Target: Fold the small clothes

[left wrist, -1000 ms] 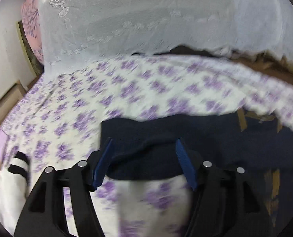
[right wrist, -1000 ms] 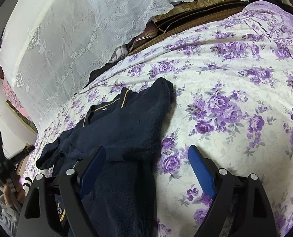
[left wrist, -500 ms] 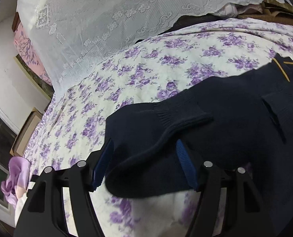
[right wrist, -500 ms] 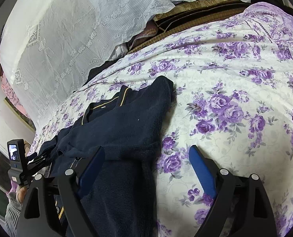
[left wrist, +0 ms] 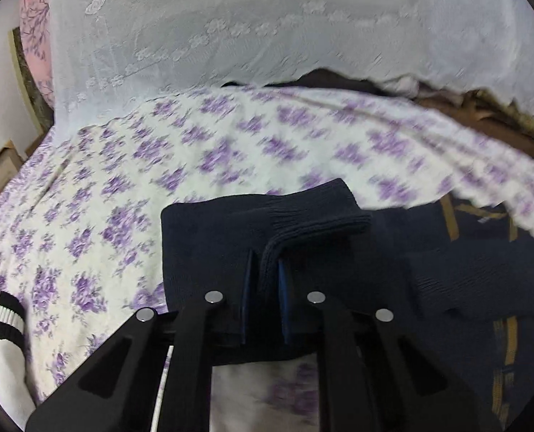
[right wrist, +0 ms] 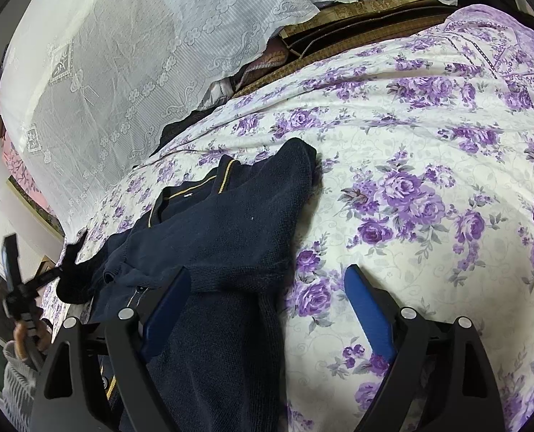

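Left wrist: left gripper (left wrist: 265, 273) just pinched onto navy sweater's sleeve cuff (left wrist: 313, 216); body trailing toward 3 o'clock.
Right wrist: right gripper (right wrist: 263, 309) wide, empty; navy sweater (right wrist: 223, 230) stretching toward 11 o'clock across floral bedsheet (right wrist: 429, 165).

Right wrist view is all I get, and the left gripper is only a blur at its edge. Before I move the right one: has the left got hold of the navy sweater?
Observer: Yes. The left gripper is shut on the ribbed cuff of the navy sweater. Its jaws have just been closing, and the fabric is pinched between them.
Operator: How much cuff is in there?
Observer: Only its near part. The cuff's end sticks out past the fingertips, over more navy fabric.
Operator: Anything else close by?
Observer: A white garment with black stripes lies on the floral sheet to that gripper's left, apart from the sweater.
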Motion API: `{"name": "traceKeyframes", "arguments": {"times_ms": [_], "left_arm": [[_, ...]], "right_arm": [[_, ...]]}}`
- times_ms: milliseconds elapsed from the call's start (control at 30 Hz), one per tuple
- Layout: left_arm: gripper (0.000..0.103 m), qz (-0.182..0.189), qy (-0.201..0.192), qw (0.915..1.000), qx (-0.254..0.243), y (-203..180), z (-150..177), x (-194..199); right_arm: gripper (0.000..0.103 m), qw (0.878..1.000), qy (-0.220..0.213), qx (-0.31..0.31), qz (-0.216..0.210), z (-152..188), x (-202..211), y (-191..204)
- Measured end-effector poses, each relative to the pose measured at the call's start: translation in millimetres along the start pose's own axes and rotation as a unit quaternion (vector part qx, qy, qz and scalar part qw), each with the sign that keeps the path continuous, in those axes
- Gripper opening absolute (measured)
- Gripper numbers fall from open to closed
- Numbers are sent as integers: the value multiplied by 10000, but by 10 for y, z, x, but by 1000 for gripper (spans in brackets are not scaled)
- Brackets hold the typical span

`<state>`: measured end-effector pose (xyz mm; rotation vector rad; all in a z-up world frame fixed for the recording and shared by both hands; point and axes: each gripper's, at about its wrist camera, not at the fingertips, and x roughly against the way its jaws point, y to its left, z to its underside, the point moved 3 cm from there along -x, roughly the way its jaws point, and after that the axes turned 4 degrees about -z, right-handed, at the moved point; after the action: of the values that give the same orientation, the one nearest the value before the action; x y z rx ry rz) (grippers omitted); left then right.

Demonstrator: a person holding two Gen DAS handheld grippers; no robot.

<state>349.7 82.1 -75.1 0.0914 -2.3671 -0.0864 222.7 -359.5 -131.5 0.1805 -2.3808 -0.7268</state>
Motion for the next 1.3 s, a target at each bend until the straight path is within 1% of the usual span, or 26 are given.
{"name": "traceKeyframes", "arguments": {"times_ms": [33,133,333,500,667,800,867,933,1033,1067,1100,1167,1200,1233,1300], "left_arm": [[12,148,-26,9999,37,-54,-52,59],[12,413,-115,9991,25,-266,-169,224],[12,688,-288,9970,-205,-801,-315,459],[12,1003,-253,9943,-261,-1203,-314,522],[12,1332,-125,9904,-347,-1646,-220,513],[12,1603,10,9859,-486,-1986,-76,503],[12,1607,122,9846,-676,-2181,69,431],[17,1548,356,9839,-824,-2329,232,282],[21,1470,683,9825,-916,-2395,416,80],[21,1503,687,9822,-890,-2383,440,63],[23,1570,670,9818,-830,-2352,440,72],[40,1728,647,9806,-655,-2272,421,127],[60,1794,586,9803,-581,-2229,410,172],[71,1844,443,9805,-516,-2158,393,254],[73,1936,247,9794,-513,-2038,383,399]], "right_arm": [[88,10000,1,-2,-2,-1,-1,0],[88,10000,1,-8,-6,-5,-7,0],[88,10000,4,-6,-8,-6,-7,-7],[88,10000,8,-28,-29,-22,-23,-14],[88,10000,3,-57,-53,-30,-27,-22],[88,9999,-6,-119,-110,-33,-17,-43],[88,9996,-44,-215,-189,-38,2,-59],[88,9992,-71,-291,-257,-40,17,-73],[87,9984,-141,-382,-402,-46,58,-78],[85,9977,-182,-429,-496,-54,82,-76],[80,9963,-231,-512,-652,-70,116,-76],[77,9901,-252,-765,-1149,-118,186,-62],[77,9863,-203,-879,-1379,-136,197,-45],[77,9808,-61,-1019,-1660,-151,173,-3],[77,9734,188,-1221,-1931,-160,103,64]]}}
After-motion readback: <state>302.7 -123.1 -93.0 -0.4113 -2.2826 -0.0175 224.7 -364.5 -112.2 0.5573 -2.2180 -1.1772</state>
